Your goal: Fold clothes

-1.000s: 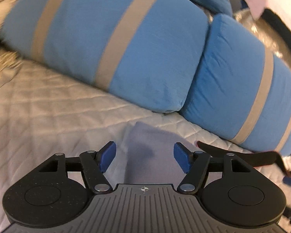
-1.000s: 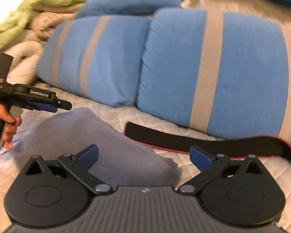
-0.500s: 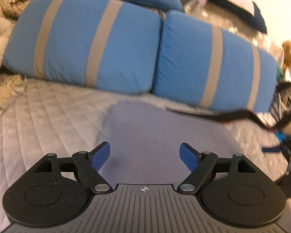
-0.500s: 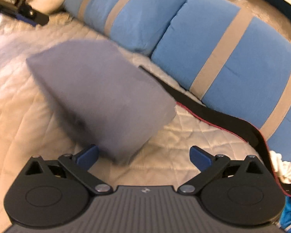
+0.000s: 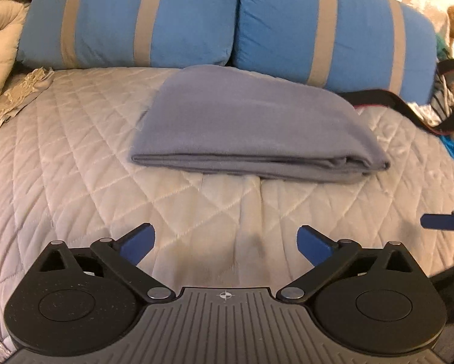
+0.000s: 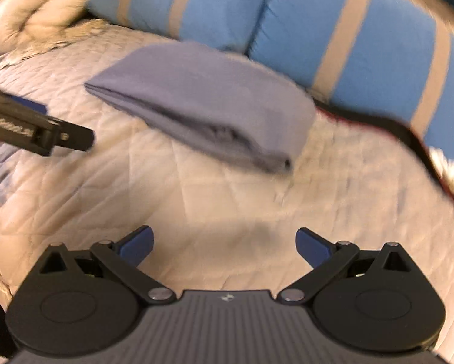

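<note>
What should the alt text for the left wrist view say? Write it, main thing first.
A folded grey garment lies on a quilted cream bedspread, its far edge against two blue pillows with tan stripes. In the foreground the left gripper is opening, with nothing between its blue pads.

Folded grey garment (image 6: pixel 208 97) on quilted bedspread (image 6: pixel 227 200), right gripper (image 6: pixel 224 244) jaws apart, empty, blue striped pillows (image 6: pixel 287 15) behind
</note>
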Action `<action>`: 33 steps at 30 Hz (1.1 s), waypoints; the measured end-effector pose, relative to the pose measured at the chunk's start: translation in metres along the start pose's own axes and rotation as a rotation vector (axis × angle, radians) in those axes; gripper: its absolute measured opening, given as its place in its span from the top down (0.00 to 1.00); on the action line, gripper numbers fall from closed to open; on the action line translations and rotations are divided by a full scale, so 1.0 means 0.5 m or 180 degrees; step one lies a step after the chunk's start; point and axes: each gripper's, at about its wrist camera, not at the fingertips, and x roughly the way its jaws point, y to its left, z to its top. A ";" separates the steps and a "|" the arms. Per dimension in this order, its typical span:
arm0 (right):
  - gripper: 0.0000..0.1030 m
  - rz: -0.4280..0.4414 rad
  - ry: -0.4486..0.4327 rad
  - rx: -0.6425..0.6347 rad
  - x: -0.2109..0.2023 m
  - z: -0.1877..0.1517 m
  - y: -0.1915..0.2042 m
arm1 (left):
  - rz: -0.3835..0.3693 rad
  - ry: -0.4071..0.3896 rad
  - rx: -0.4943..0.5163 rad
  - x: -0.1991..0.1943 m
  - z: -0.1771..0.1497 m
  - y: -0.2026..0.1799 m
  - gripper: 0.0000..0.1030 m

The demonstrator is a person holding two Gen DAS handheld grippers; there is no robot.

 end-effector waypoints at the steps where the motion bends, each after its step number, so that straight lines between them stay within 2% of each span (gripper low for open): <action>1: 0.00 -0.0022 -0.0007 0.0077 0.004 -0.007 0.000 | 0.0014 0.0026 0.0040 0.000 -0.007 0.000 0.00; 6: 0.00 -0.0187 -0.0063 0.0177 0.003 -0.016 0.014 | 0.0115 0.0125 0.0219 0.005 -0.033 -0.002 0.00; 14: 0.00 -0.0475 0.0034 0.0398 0.000 -0.013 0.034 | 0.0291 0.0326 0.0264 0.002 -0.038 -0.021 0.00; 20: 0.00 -0.0557 -0.0028 0.0348 -0.006 -0.019 0.043 | 0.0373 0.0211 0.0256 0.001 -0.050 -0.028 0.00; 33: 0.00 -0.0687 -0.0087 0.0250 -0.008 -0.020 0.060 | 0.0320 0.0225 0.0262 0.000 -0.047 -0.023 0.00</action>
